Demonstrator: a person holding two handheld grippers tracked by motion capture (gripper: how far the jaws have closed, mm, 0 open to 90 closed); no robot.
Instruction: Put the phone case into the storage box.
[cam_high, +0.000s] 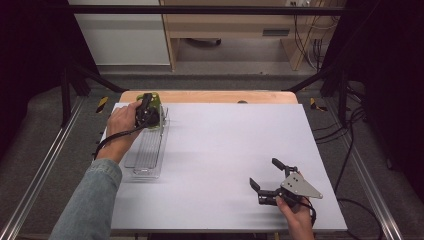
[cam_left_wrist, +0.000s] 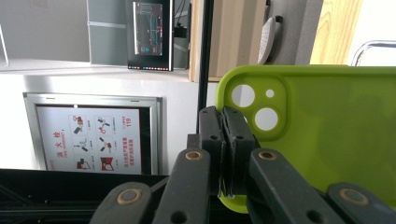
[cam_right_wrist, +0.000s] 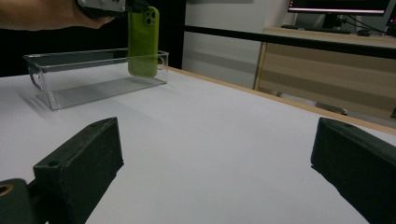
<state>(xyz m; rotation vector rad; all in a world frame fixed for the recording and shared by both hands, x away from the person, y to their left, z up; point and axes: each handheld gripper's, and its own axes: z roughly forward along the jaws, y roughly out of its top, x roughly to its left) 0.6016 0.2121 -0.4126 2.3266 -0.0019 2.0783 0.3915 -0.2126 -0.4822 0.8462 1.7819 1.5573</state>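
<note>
A lime-green phone case (cam_left_wrist: 327, 130) with camera cut-outs is pinched at its edge by my left gripper (cam_left_wrist: 223, 116), whose jaws are shut on it. In the high view the left gripper (cam_high: 146, 112) holds the case (cam_high: 156, 100) over the far end of a clear plastic bin (cam_high: 147, 150) at the table's left. The right gripper view has the case (cam_right_wrist: 142, 42) hanging upright, its lower part below the rim of the bin (cam_right_wrist: 70, 74); whether it touches the floor I cannot tell. My right gripper (cam_high: 263, 172) rests near the front right, jaws wide open (cam_right_wrist: 219, 149) with nothing between them.
The white table top (cam_high: 225, 145) spreads between the bin and the right gripper. A strip of wooden edge (cam_high: 210, 96) runs along the far side. Black frame rails and cables flank the table.
</note>
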